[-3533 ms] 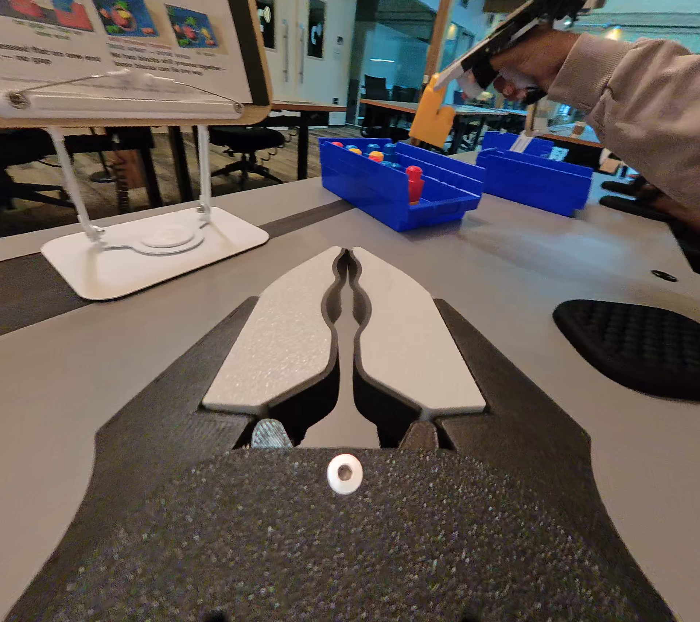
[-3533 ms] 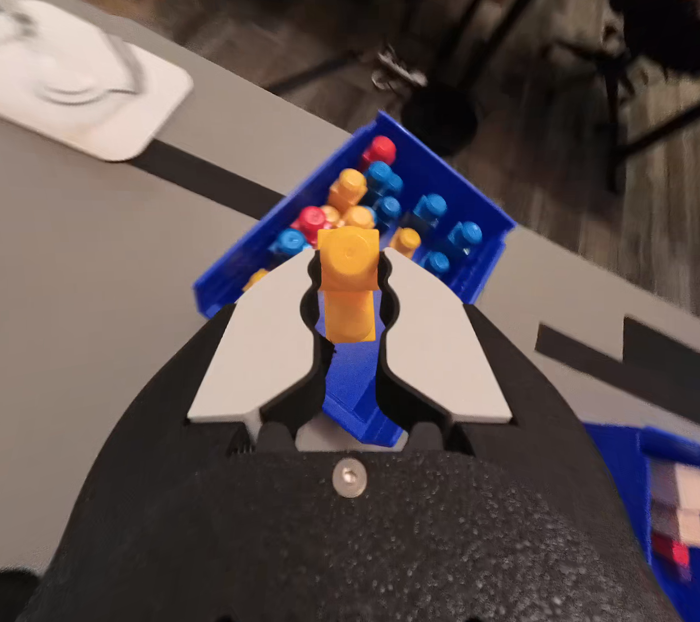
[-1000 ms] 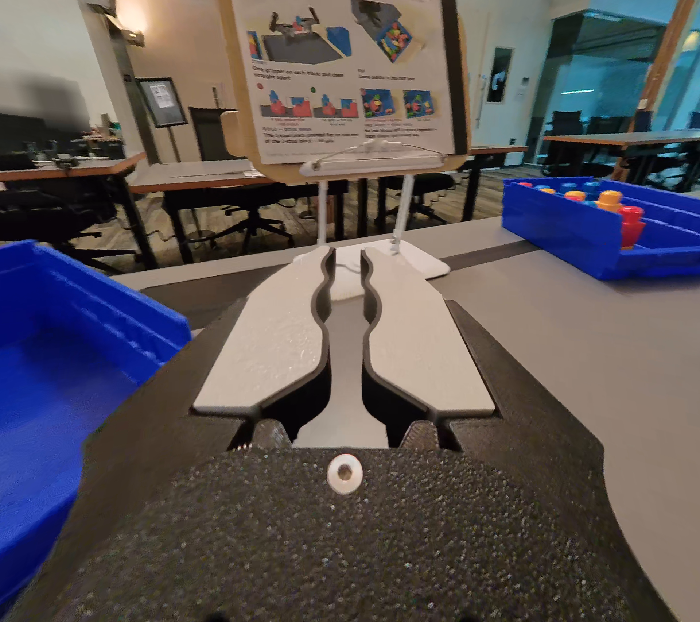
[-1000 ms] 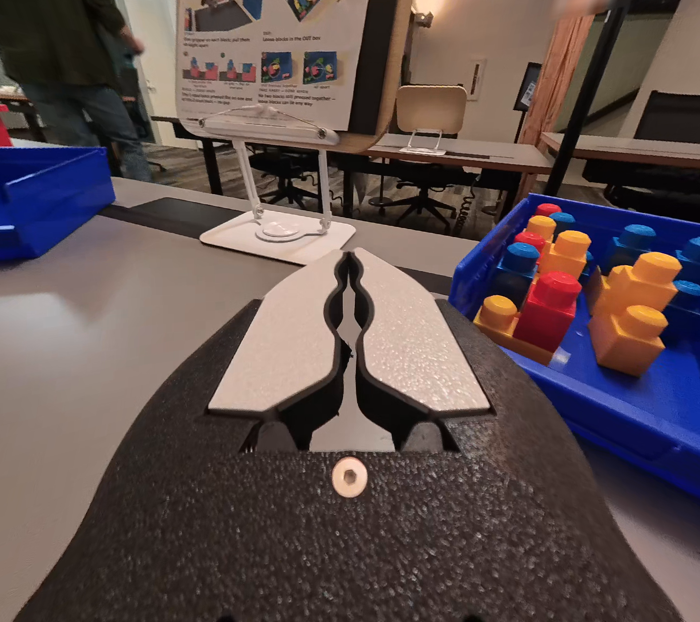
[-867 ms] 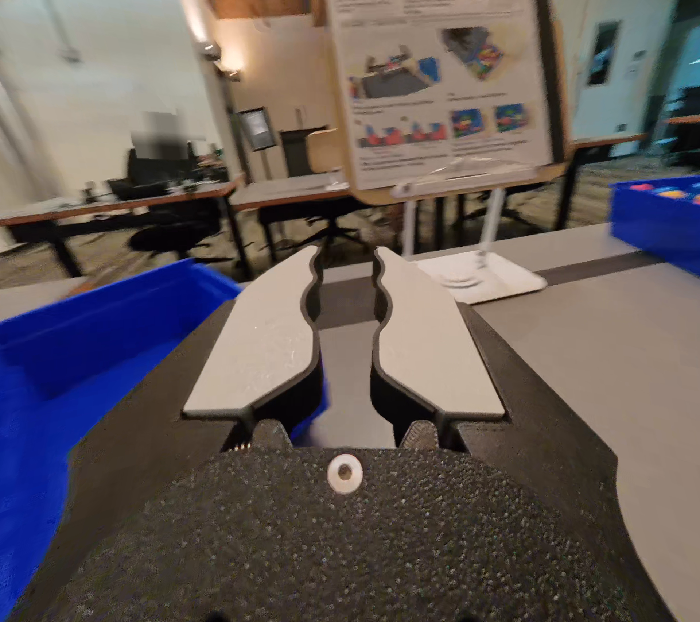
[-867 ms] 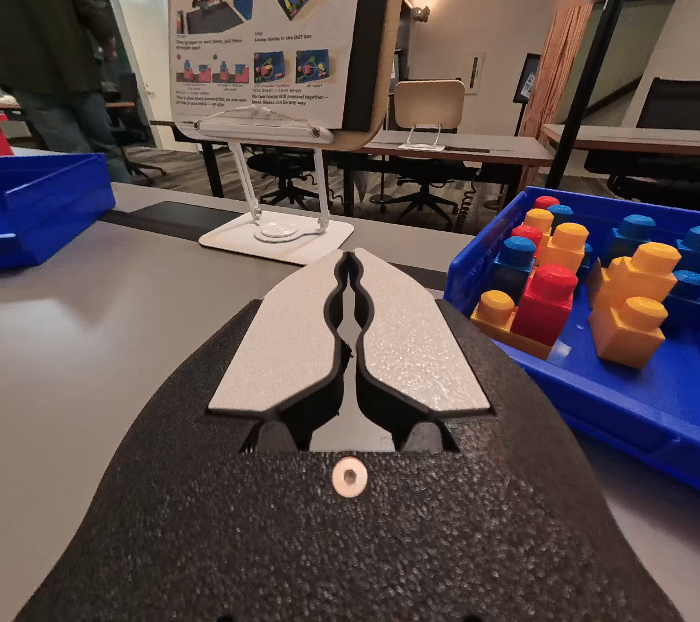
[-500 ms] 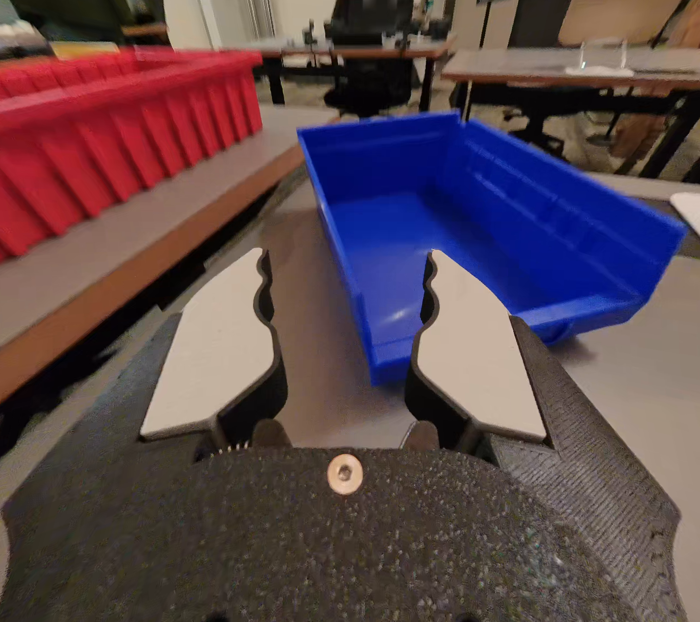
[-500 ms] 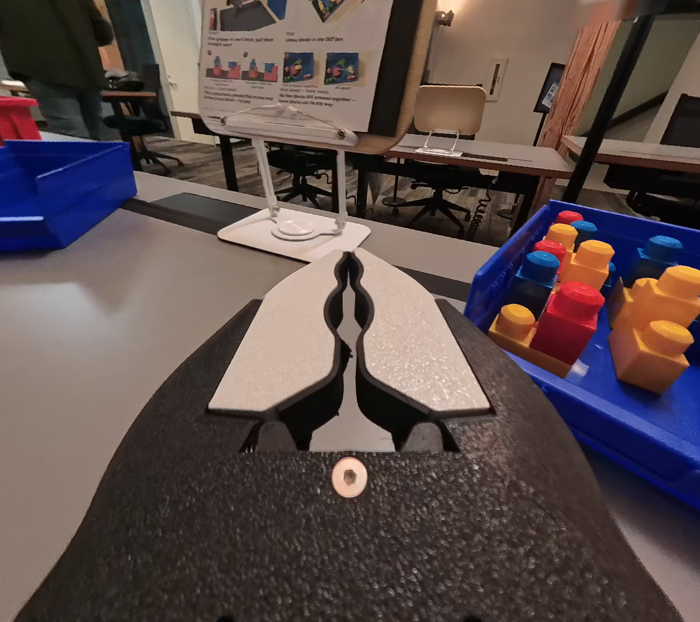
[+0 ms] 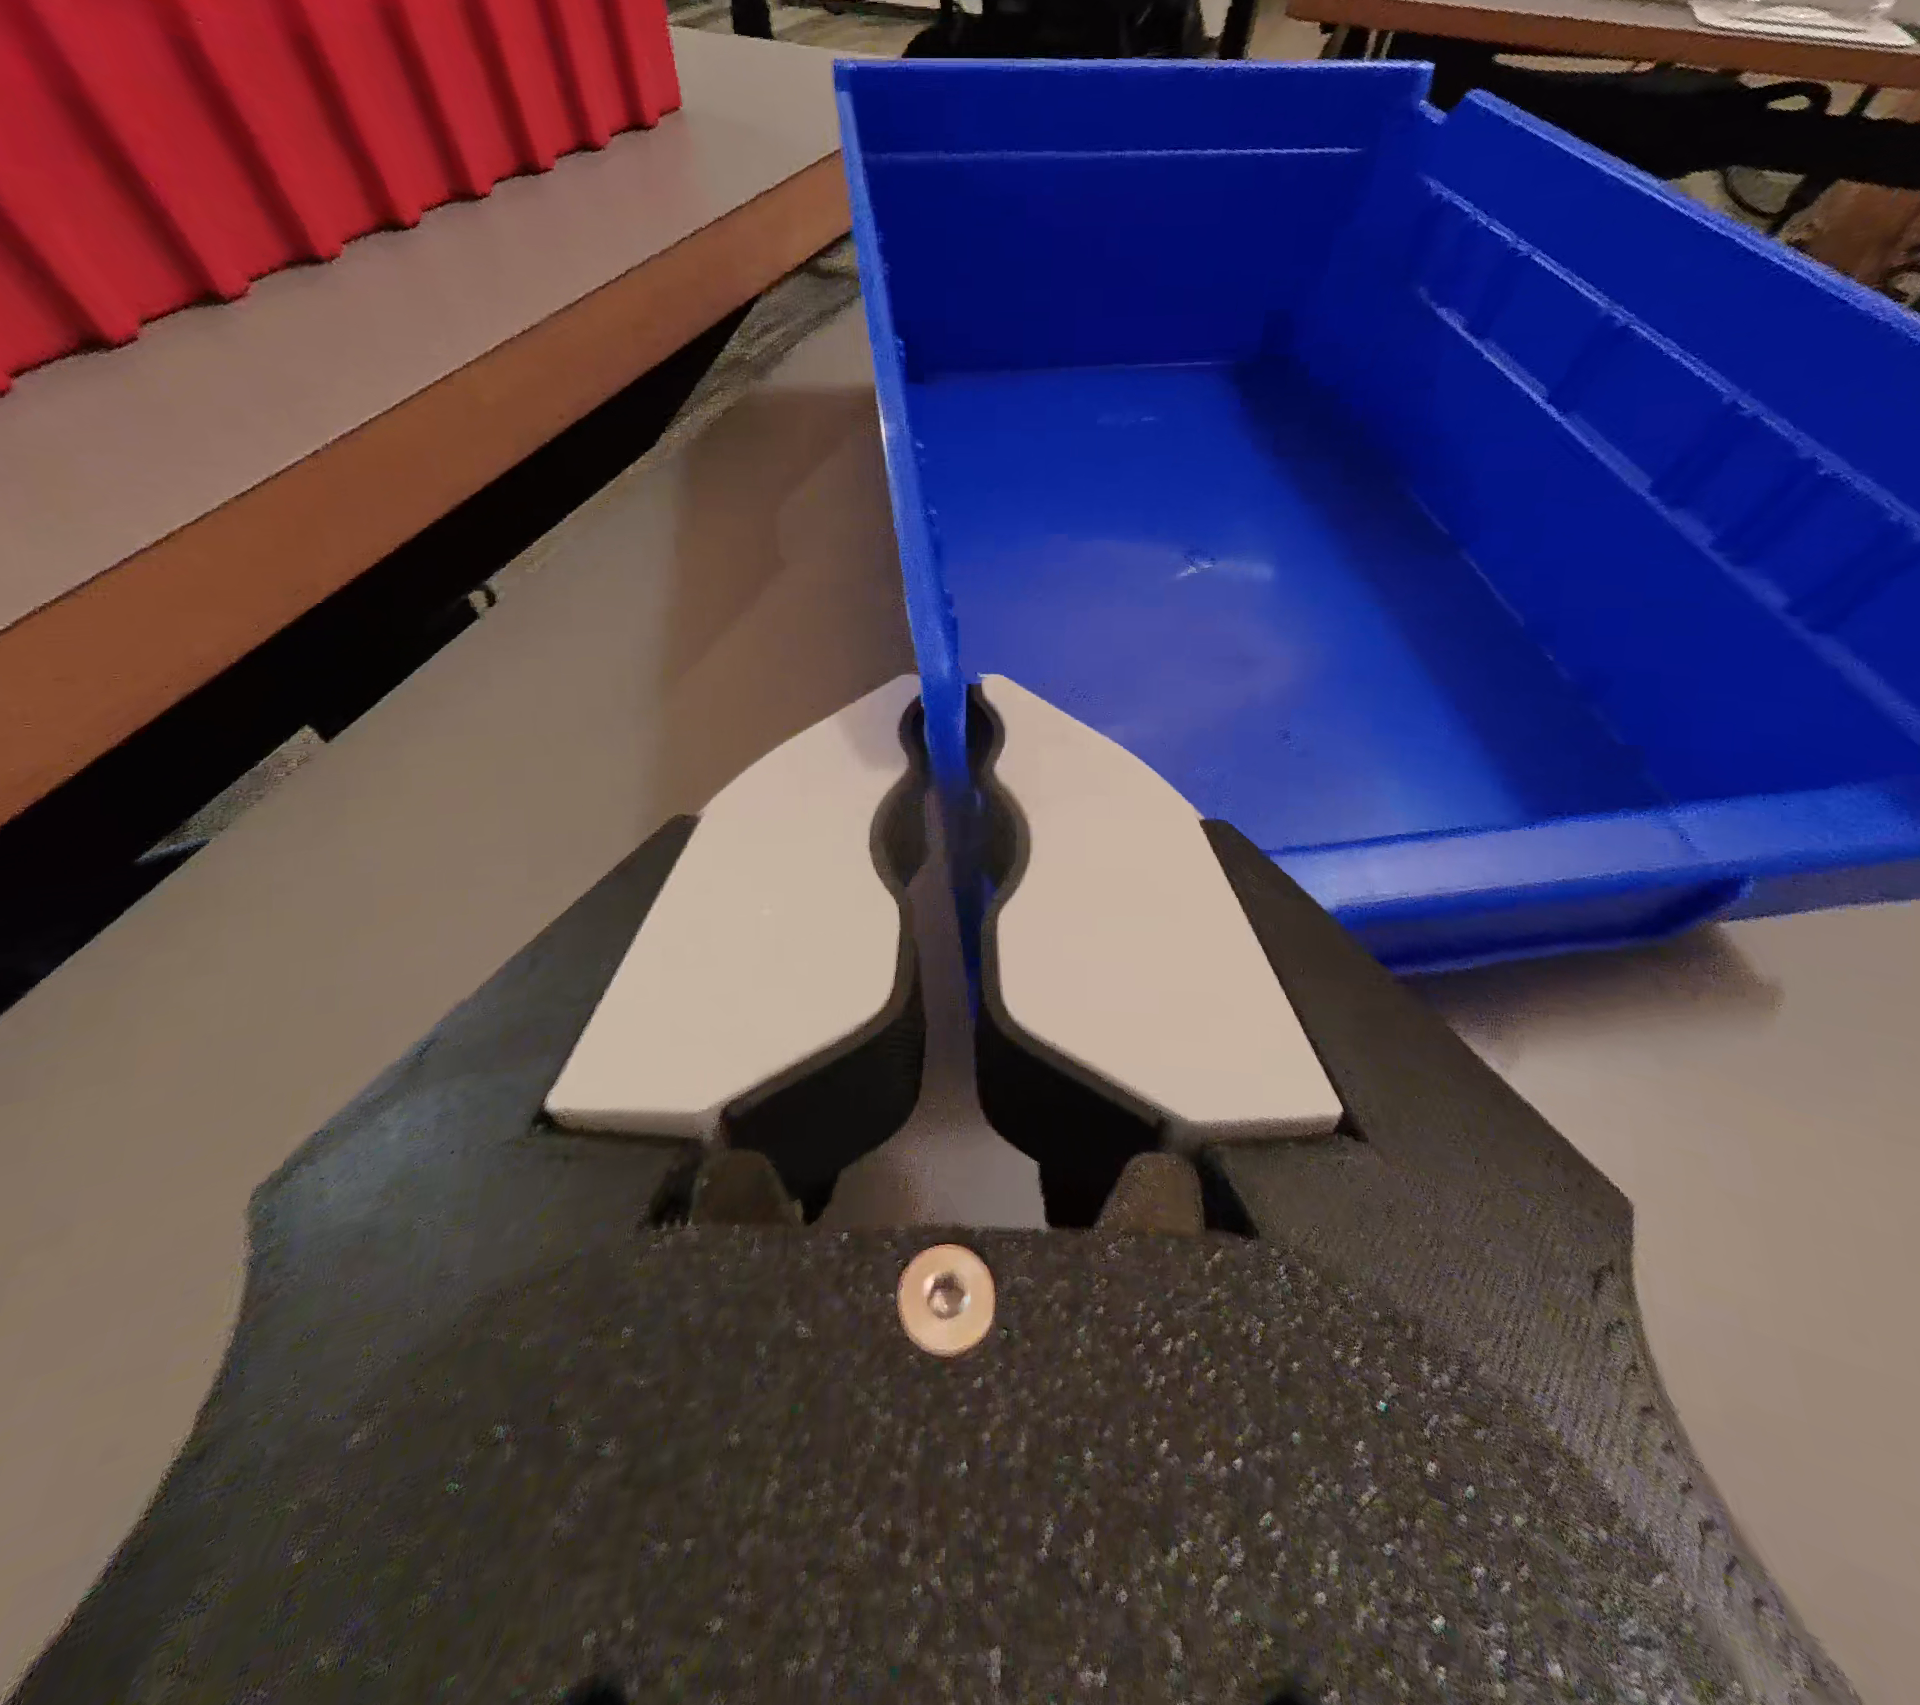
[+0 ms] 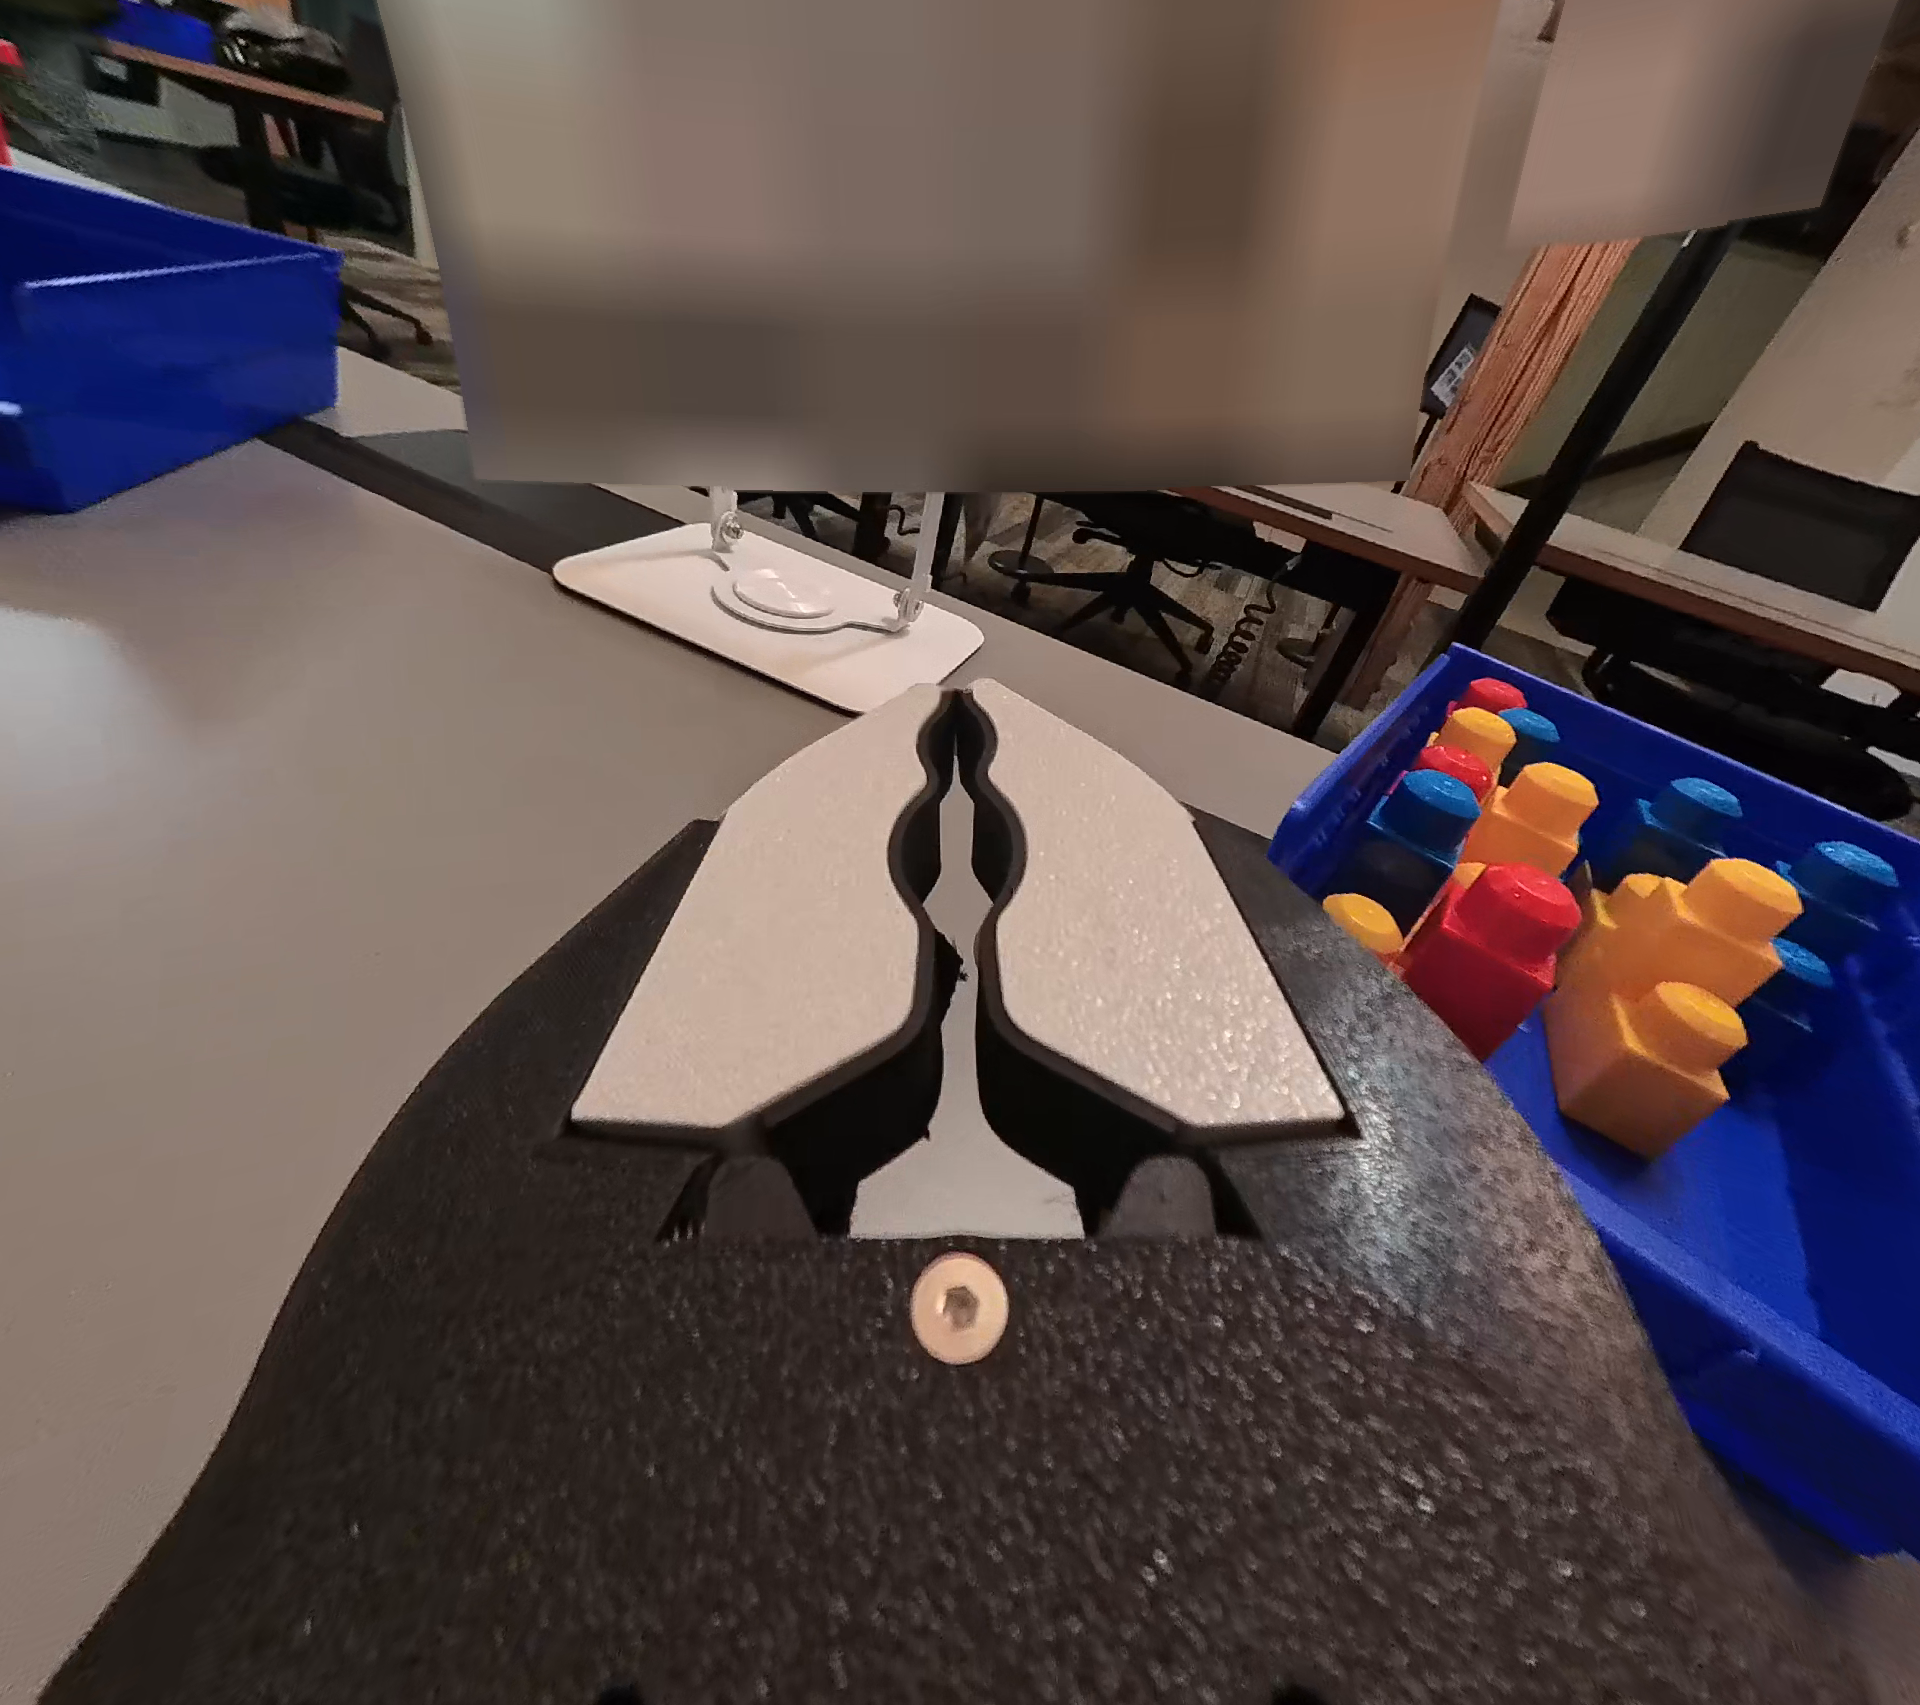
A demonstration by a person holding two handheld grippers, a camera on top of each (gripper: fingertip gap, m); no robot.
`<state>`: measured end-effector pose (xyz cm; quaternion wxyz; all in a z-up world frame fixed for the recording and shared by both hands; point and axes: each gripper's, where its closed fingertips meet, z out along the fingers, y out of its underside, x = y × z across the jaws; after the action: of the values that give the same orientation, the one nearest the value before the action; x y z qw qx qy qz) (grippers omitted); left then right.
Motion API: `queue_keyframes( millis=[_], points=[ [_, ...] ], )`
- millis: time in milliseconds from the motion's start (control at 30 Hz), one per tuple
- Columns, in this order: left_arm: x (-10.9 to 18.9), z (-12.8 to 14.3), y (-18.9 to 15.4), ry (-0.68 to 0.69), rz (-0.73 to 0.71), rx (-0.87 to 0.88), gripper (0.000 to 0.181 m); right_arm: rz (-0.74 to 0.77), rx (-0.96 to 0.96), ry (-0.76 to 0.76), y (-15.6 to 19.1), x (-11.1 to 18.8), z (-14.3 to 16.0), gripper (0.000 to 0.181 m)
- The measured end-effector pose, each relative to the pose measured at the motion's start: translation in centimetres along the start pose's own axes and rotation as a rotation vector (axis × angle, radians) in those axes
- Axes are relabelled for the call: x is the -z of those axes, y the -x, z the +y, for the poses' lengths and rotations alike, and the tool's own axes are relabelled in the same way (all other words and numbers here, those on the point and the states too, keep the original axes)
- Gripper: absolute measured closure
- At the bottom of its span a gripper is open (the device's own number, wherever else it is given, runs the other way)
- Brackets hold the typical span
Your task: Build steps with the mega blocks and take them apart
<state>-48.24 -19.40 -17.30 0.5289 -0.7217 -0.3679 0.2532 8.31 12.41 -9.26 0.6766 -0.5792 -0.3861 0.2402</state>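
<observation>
A smooth grey table (image 9: 623, 720) carries a ribbed red bin (image 9: 291, 45) on the neighbouring desk. The left gripper (image 9: 948, 710) pinches the thin side wall of a rectangular blue plastic bin (image 9: 1351, 564). The right gripper (image 10: 961, 705), pebbled grey pads nearly touching, holds nothing; beside it, studded mega blocks (image 10: 1558, 928) fill a second blue bin (image 10: 1766, 1240).

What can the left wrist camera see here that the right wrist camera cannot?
Only the left wrist view shows the ribbed red plastic bin and the left tool shut on the empty blue plastic bin's wall. Only the right wrist view shows the right tool, shut and empty, a blue bin of red, yellow and blue blocks and a white stand base. Both show the grey table.
</observation>
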Motion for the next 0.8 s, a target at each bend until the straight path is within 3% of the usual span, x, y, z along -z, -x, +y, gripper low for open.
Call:
queue_keyframes(
  millis=[233,467,800],
  points=[
    [0.7,0.0,0.7,-0.002,-0.003,-0.009,0.177,0.05,-0.025,0.035,-1.0,-0.1,0.8,0.181],
    [3.7,-1.3,0.6,-0.054,0.05,0.03,0.177,0.061,-0.03,0.064,-0.9,-0.2,1.4,0.181],
    [8.6,-1.4,-4.5,-0.075,0.252,0.089,0.175,0.043,-0.035,0.088,-0.4,-0.4,1.8,0.181]
  ],
)
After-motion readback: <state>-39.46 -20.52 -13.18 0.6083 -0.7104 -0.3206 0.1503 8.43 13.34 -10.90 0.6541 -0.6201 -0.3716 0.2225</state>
